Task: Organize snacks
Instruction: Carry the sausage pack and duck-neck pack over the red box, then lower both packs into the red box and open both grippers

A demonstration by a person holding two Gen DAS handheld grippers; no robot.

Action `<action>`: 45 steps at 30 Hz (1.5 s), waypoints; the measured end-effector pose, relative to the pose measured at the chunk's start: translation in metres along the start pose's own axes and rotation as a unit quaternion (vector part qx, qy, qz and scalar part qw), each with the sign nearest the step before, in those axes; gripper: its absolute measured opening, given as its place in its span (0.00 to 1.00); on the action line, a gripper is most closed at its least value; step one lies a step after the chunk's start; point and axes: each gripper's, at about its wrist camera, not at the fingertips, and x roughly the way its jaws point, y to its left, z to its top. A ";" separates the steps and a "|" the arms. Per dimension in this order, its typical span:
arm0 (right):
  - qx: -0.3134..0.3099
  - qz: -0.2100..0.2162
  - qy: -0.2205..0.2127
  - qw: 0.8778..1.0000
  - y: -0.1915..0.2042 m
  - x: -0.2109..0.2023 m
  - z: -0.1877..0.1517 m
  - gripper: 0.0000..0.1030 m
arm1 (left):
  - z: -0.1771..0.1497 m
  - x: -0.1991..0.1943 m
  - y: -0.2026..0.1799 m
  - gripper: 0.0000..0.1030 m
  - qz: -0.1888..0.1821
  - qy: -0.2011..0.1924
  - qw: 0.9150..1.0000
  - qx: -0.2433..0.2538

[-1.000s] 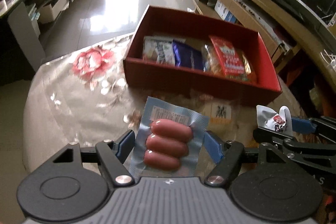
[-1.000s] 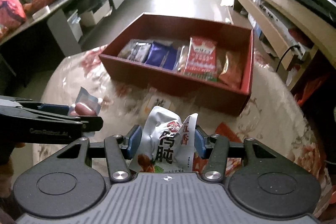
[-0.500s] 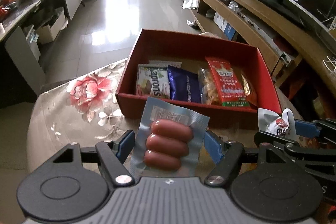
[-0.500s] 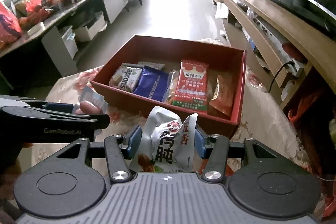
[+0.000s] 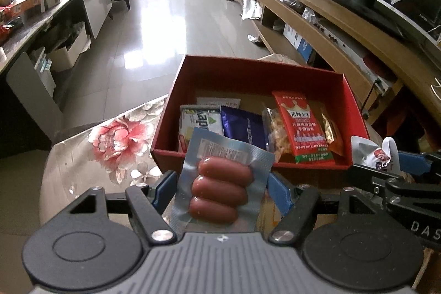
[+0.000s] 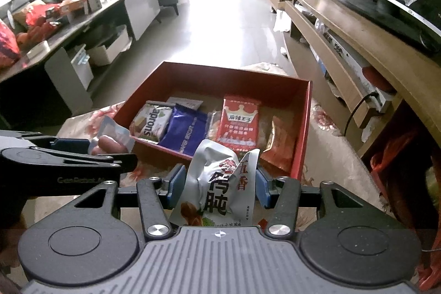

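Note:
A red box (image 5: 256,73) (image 6: 301,126) stands on the flowered table and holds several snack packs: a green-white one (image 6: 151,120), a blue one (image 6: 187,132), a red one (image 6: 241,119) and an orange one (image 6: 278,142). My left gripper (image 5: 220,190) is shut on a clear pack of three sausages (image 5: 220,183), raised before the box's near wall. My right gripper (image 6: 217,183) is shut on a silver snack bag (image 6: 217,183), raised near the box's near right corner. Each gripper shows in the other's view: the right one (image 5: 386,159), the left one (image 6: 104,145).
The table wears a floral cloth (image 5: 110,139). A long wooden TV cabinet (image 6: 344,26) runs along the right. A grey counter with clutter (image 6: 69,10) runs along the left. Tiled floor (image 5: 165,26) lies beyond the table.
Both grippers have risen with their packs, so the box now sits lower in both views and its inside shows more. Both grips are unchanged.

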 end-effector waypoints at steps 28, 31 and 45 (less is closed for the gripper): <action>0.015 -0.014 0.004 1.000 -0.036 0.074 0.054 0.58 | 0.059 0.086 -0.014 0.73 0.024 0.010 1.000 -0.013; 0.012 -0.016 0.010 1.000 -0.038 0.084 0.054 0.58 | 0.059 0.093 -0.016 0.73 0.027 0.014 0.999 -0.011; 0.008 -0.018 0.031 0.999 -0.043 0.108 0.050 0.62 | 0.058 0.106 -0.024 0.72 0.042 0.021 0.999 0.003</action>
